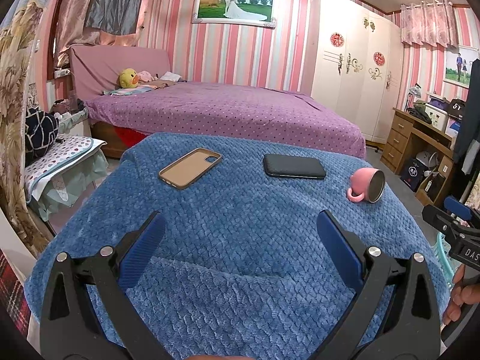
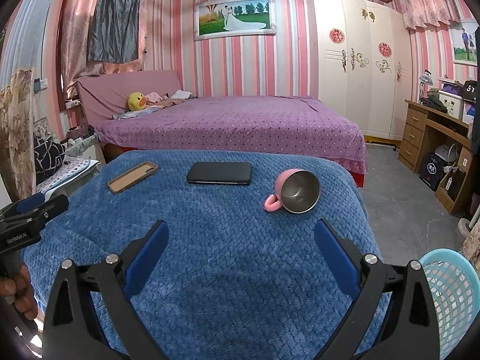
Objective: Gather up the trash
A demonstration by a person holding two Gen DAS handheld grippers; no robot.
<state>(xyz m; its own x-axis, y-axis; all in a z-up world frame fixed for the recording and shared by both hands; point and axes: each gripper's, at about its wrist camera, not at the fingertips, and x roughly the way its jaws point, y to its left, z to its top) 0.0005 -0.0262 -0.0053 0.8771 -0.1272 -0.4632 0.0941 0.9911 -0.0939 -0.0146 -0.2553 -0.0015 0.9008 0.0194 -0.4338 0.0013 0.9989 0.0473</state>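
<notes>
A table covered with a blue blanket [image 1: 240, 240] [image 2: 225, 225] holds a tan phone case [image 1: 190, 168] [image 2: 133, 177], a black phone [image 1: 294, 166] [image 2: 219, 173] and a pink cup [image 1: 367, 185] [image 2: 295, 191] lying on its side at the right. A light blue mesh basket [image 2: 447, 294] stands beside the table at the right. My left gripper [image 1: 241, 240] is open and empty over the near part of the blanket. My right gripper [image 2: 241, 243] is open and empty, also near the front. Each gripper shows at the other view's edge.
A purple bed [image 1: 225, 111] stands behind the table. A white wardrobe [image 2: 360, 60] and a wooden desk [image 2: 435, 138] are at the right. A stool with clothes [image 1: 57, 156] is at the left. Grey floor [image 2: 405, 186] lies right of the table.
</notes>
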